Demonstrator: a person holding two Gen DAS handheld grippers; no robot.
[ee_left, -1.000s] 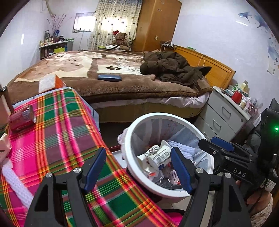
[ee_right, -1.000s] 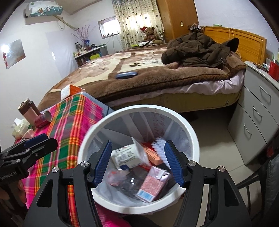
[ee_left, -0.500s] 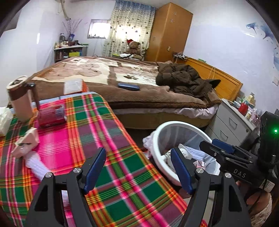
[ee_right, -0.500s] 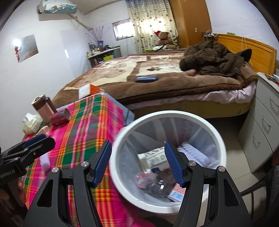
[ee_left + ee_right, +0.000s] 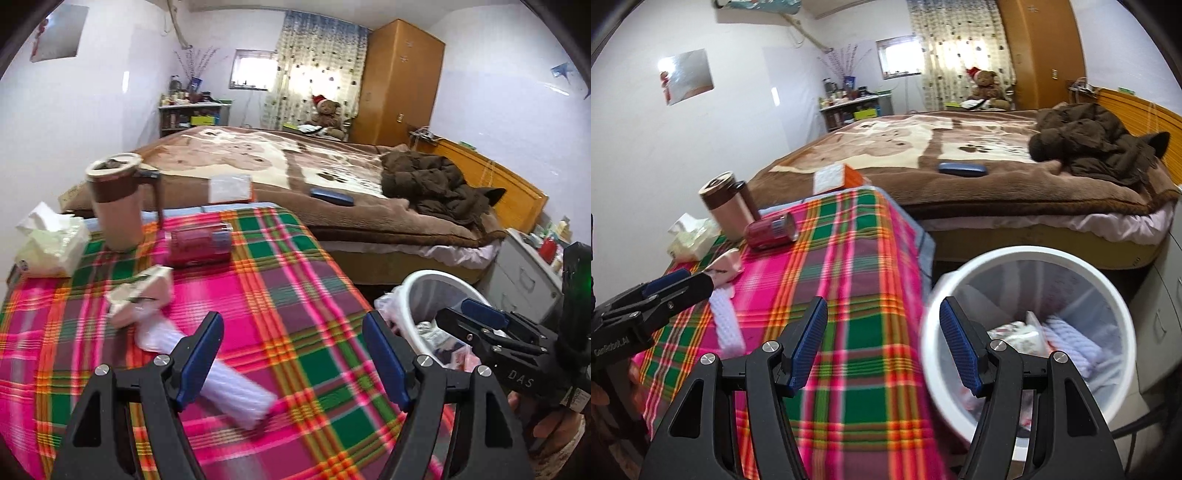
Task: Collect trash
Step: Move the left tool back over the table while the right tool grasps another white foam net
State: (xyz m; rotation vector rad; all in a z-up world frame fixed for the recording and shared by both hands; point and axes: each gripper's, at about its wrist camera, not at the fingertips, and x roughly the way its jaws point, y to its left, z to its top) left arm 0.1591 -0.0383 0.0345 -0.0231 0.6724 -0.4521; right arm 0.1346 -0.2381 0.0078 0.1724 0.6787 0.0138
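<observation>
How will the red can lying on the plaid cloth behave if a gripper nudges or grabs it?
The red can lies on its side on the plaid cloth, so a sideways nudge would probably roll it, though the soft cloth may damp that. It looks like thin metal, likely light and easily dented if empty. Its smooth curved wall could slip between pads; gripping across the body seems safest.

The left black plastic two-finger gripper [image 5: 293, 354] has triangular cut-out arms, silver round screws at the joints and ribbed blue pads on its fingers [image 5: 201, 350]. The right black two-finger gripper [image 5: 884, 347] is built the same, with white lettering along its side and a green light on its body.
</observation>
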